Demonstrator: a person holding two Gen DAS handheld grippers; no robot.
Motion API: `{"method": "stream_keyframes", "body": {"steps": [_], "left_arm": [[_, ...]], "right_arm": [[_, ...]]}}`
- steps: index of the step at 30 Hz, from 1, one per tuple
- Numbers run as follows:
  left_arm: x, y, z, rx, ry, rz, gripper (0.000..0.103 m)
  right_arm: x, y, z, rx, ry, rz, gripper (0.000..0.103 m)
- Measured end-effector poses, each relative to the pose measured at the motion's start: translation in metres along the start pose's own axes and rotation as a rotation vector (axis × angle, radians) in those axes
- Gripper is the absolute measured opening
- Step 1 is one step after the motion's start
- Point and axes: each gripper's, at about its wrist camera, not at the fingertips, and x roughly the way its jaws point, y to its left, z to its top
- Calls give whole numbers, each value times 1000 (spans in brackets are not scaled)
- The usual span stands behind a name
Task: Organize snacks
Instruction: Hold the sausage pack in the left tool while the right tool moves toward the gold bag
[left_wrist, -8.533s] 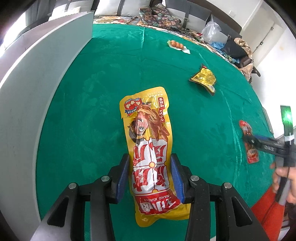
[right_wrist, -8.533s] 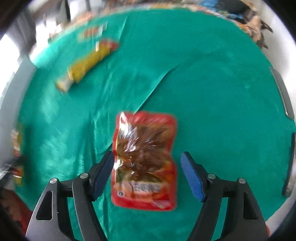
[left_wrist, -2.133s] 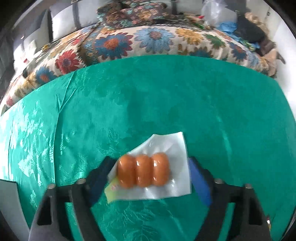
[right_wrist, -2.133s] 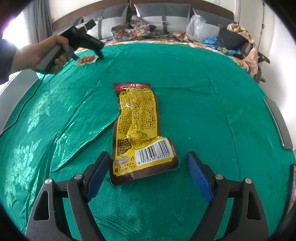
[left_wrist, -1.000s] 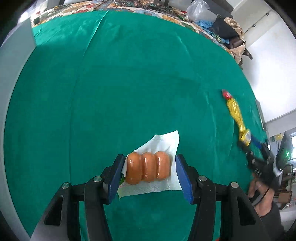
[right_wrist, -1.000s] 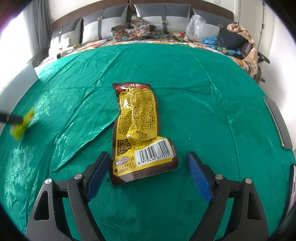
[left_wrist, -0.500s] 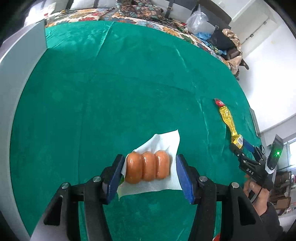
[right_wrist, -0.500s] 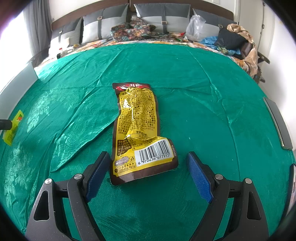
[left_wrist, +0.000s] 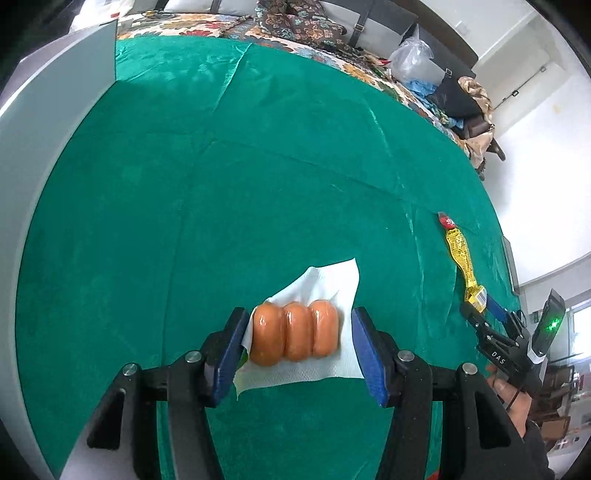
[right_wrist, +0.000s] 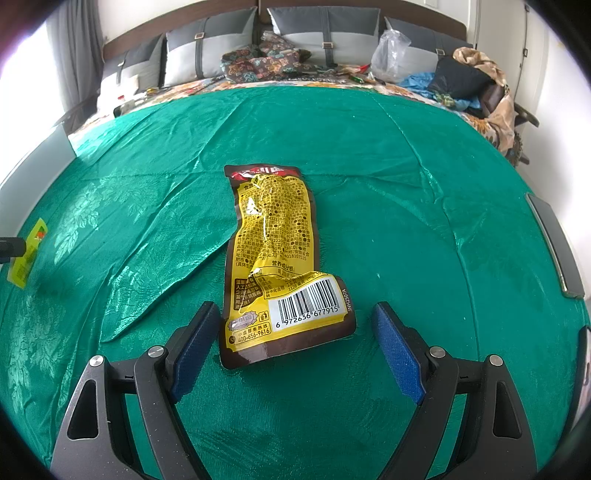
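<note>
My left gripper (left_wrist: 299, 350) is shut on a clear pack of three orange sausages (left_wrist: 295, 338) with a white backing, holding it above the green cloth (left_wrist: 184, 184). The right wrist view shows that pack (right_wrist: 27, 254) edge-on at the far left, with a green-yellow label. A yellow and brown snack pouch (right_wrist: 273, 251) lies barcode side up on the cloth. My right gripper (right_wrist: 295, 325) stands open over the pouch's near end, its blue pads apart from it. In the left wrist view the pouch (left_wrist: 460, 251) and right gripper (left_wrist: 480, 312) sit at the far right.
A grey-white panel (left_wrist: 44, 147) borders the cloth on the left. Floral bedding, grey pillows (right_wrist: 321, 37), a plastic bag (right_wrist: 391, 59) and clothes lie behind. A dark strip (right_wrist: 554, 243) runs along the cloth's right edge. A hand (left_wrist: 509, 398) holds the right gripper.
My left gripper has tilted and rolled slightly with the sausage pack still in it, bringing more of the far bedding into view. The right gripper and the yellow pouch have not moved.
</note>
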Motion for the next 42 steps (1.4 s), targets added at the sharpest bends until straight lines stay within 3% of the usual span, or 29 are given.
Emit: {"method": "stream_keyframes", "body": {"steps": [16, 21, 30, 35, 38, 40, 42], "left_arm": [[-32, -13, -11, 114, -89, 109, 56], [-44, -16, -18, 160, -116, 152, 56], [-57, -23, -31, 199, -143, 198, 56], [-65, -20, -38, 185, -154, 186, 56], [-66, -16, -41, 157, -146, 169, 56], [-66, -15, -42, 143, -140, 156, 56], [-67, -14, -43, 131, -137, 146, 56]], "right_arm": [[0, 0, 0, -3, 2, -3, 87], [0, -3, 6, 6, 83, -5, 86], [-27, -15, 27, 79, 103, 41, 86], [-34, -36, 54, 180, 95, 70, 86], [-19, -50, 71, 251, 180, 69, 86], [3, -45, 78, 231, 290, 100, 86], [15, -33, 82, 191, 305, 96, 86]]}}
